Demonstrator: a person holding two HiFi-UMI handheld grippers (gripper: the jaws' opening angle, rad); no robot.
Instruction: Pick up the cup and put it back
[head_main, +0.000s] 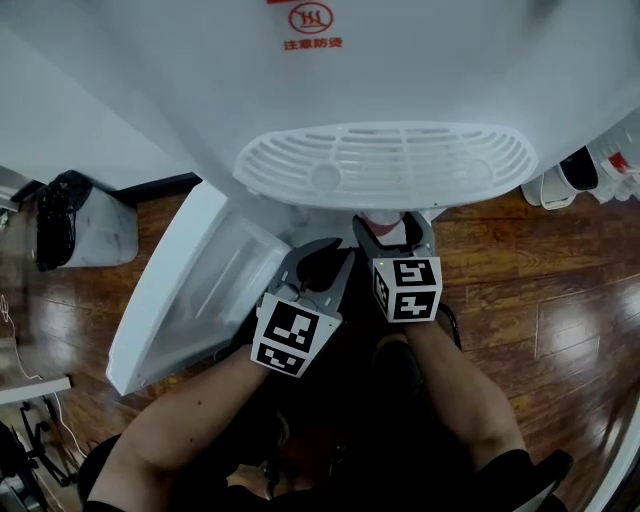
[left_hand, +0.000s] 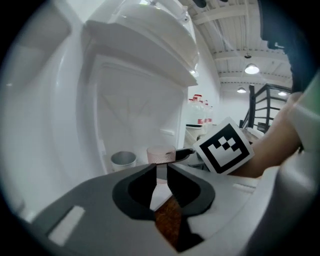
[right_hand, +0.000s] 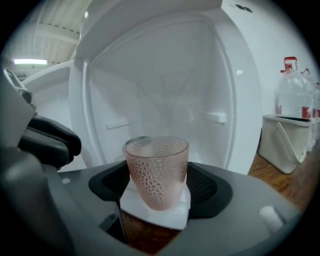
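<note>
Nearest the person, the right tongs (right_hand: 158, 189) are clenched on the pink dimpled translucent cup (right_hand: 157, 167), the pads pressing its left and right walls low down. The cup stands upright with its long axis vertical and its open mouth up, raised off any surface, so the right hand alone has it. Just to its left, the left tongs (left_hand: 161, 168) are released and empty: the jaws stand a narrow slot apart with nothing between them, and through that slot the cup (left_hand: 161, 154) shows ahead and slightly right. In the head view both tongs (head_main: 333, 252) (head_main: 392, 230) point away from the person, side by side, with the cup (head_main: 383, 220) at the mouth of the white cabinet compartment (right_hand: 165, 85). That recess lies straight ahead of the cup, so putting it back looks like a short, level push forward followed by a small drop. A small grey metal cup (left_hand: 123, 160) stands on the compartment floor to the far left and needs clearance. The open white cabinet door (head_main: 165, 290) hangs out on the left, and the white slotted drip grille (head_main: 385, 165) overhangs the opening, limiting how high the rim can travel. Farther right, on the brown wooden floor (head_main: 540, 300), sit a white tub (right_hand: 282, 142) and a clear red-capped bottle (right_hand: 292, 90), well clear of the path.
</note>
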